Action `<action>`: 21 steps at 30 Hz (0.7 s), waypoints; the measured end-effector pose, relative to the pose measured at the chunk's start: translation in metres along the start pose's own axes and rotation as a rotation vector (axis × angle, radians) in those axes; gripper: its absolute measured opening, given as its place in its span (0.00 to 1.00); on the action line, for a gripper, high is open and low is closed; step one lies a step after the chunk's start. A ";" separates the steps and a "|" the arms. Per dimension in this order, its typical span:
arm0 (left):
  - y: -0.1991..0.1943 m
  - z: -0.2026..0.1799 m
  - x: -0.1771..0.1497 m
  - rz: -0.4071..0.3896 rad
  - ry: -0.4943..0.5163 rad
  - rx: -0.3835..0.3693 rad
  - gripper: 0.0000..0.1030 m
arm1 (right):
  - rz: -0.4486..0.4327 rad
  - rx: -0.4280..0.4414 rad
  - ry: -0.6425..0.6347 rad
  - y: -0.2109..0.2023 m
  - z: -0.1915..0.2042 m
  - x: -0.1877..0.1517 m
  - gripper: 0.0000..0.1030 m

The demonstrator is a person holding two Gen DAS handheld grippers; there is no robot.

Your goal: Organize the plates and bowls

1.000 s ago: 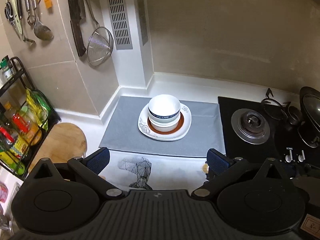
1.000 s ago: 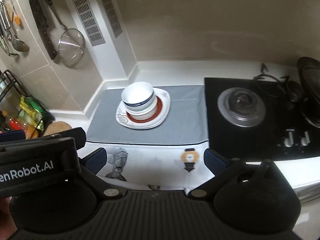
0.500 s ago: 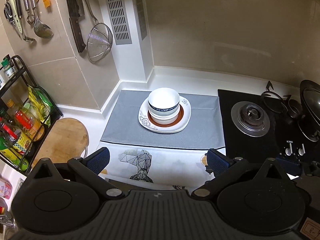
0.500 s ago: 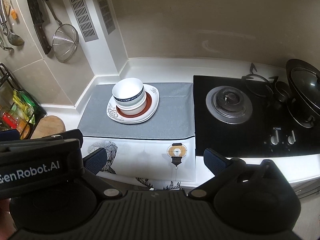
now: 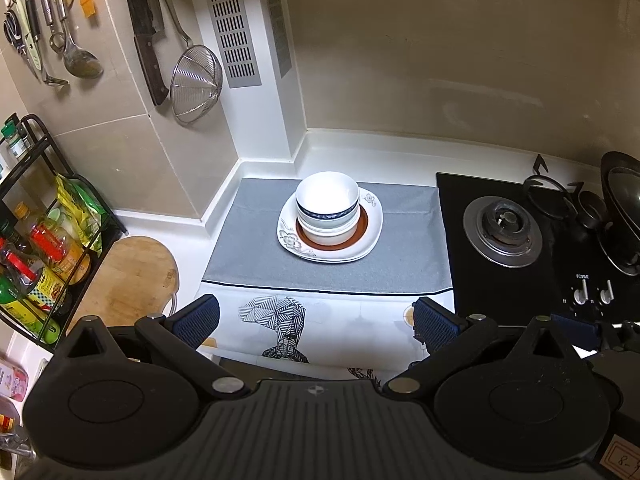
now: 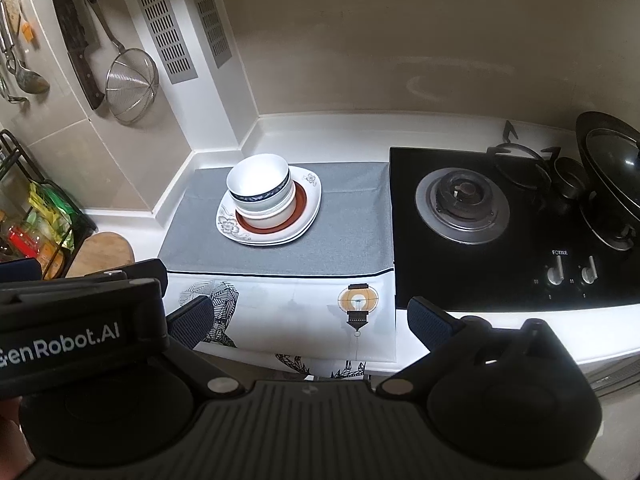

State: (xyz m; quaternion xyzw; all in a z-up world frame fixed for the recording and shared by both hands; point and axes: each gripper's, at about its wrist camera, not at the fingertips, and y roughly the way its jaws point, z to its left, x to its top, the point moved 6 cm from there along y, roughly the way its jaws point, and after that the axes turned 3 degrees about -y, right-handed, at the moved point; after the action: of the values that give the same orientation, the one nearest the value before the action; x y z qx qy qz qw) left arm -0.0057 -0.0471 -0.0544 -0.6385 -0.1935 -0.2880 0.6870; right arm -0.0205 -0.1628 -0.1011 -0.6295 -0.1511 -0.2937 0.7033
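Both of your claws have drawn back and up from the tabletop (image 5: 400, 156) over the last second: the dish stack looks smaller and farther off, and more of the printed white cloth (image 5: 332, 328) hanging over the front edge has come into view. The stack itself has not moved, which suggests the sorting is done and you are retreating.

From the left: a black wire rack (image 5: 44, 240) crowded with bottles and packets, then a round wooden cutting board (image 5: 128, 276), matte and pale. On the tiled wall hang a ladle, a dark-handled knife and a wire-mesh strainer (image 5: 196, 84).

Your left claw (image 5: 316, 320) is spread wide and empty, its blue ribbed pads well apart over the cloth.

At centre, on the grey woven mat (image 5: 404, 248), lies a glossy white plate (image 5: 370, 232) with rounded corners and floral sprigs, then a rust-rimmed dish (image 5: 362, 226), then nested white bowls (image 5: 327, 196), one with a dark blue band (all porcelain-smooth, likely slick to grip).

Your right claw (image 6: 308, 318) is likewise splayed open and holds nothing.

At the right sits the black glass hob (image 6: 512, 264) with a steel burner ring, two knobs and a dark wok (image 6: 608, 168).
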 end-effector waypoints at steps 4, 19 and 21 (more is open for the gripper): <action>0.000 0.001 -0.001 0.002 -0.001 -0.002 1.00 | 0.005 -0.001 0.004 0.001 0.000 -0.001 1.00; 0.003 0.006 -0.002 0.019 -0.005 0.011 1.00 | 0.015 0.004 -0.010 0.004 0.004 0.000 1.00; 0.003 0.006 -0.002 0.020 -0.006 0.016 1.00 | 0.017 0.007 -0.011 0.005 0.005 0.000 1.00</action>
State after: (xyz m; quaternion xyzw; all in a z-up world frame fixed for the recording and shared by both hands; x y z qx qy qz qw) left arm -0.0049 -0.0413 -0.0572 -0.6359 -0.1913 -0.2775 0.6942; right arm -0.0170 -0.1580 -0.1039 -0.6300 -0.1503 -0.2838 0.7071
